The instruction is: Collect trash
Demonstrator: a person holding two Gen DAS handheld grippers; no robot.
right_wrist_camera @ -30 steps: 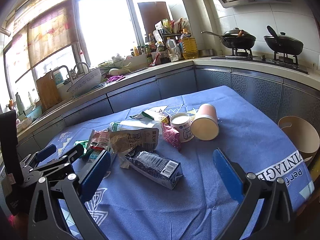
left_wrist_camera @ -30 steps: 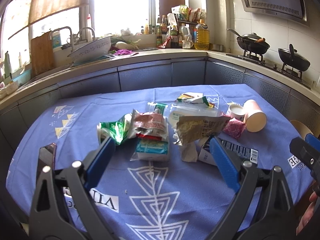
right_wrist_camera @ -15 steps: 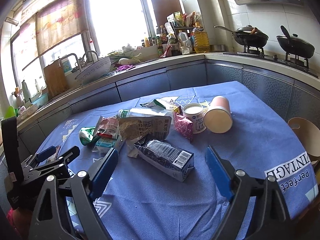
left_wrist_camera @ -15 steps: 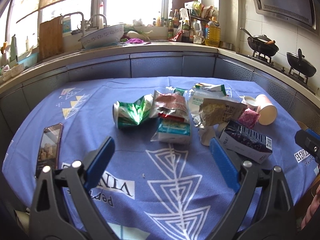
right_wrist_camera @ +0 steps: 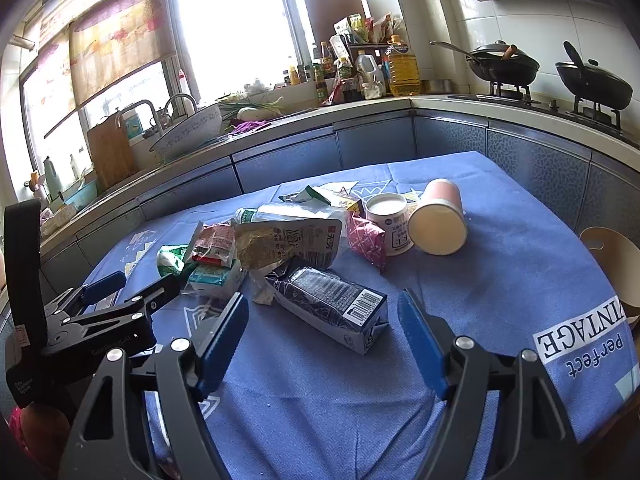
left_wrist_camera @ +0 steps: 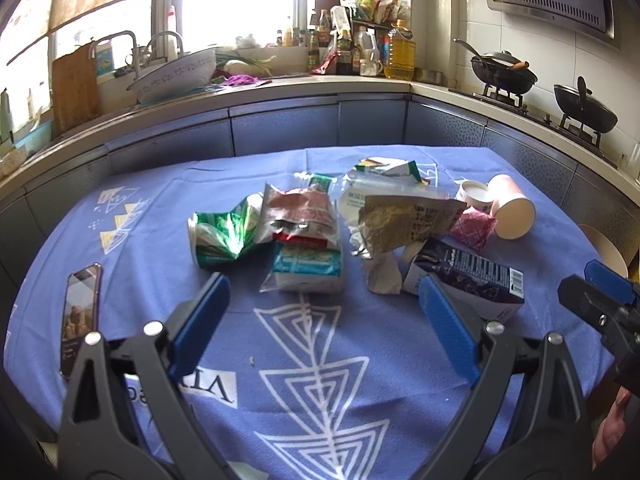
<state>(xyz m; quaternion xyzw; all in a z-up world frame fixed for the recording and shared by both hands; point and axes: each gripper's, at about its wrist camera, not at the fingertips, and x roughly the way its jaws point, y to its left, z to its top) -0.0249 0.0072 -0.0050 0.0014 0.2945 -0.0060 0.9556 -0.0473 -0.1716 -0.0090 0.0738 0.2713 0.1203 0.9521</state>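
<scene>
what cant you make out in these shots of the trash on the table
- Dark carton: its far end lies under the brown pouch in both views.
- White tub: left wrist view shows only its lid, behind the pink wrapper.
- Paper cup: its contents cannot be told; it lies on its side.
- Wooden object: cut off by the right edge.
- Counter bottles: labels too small.
- A bin for the trash: none in view.
</scene>
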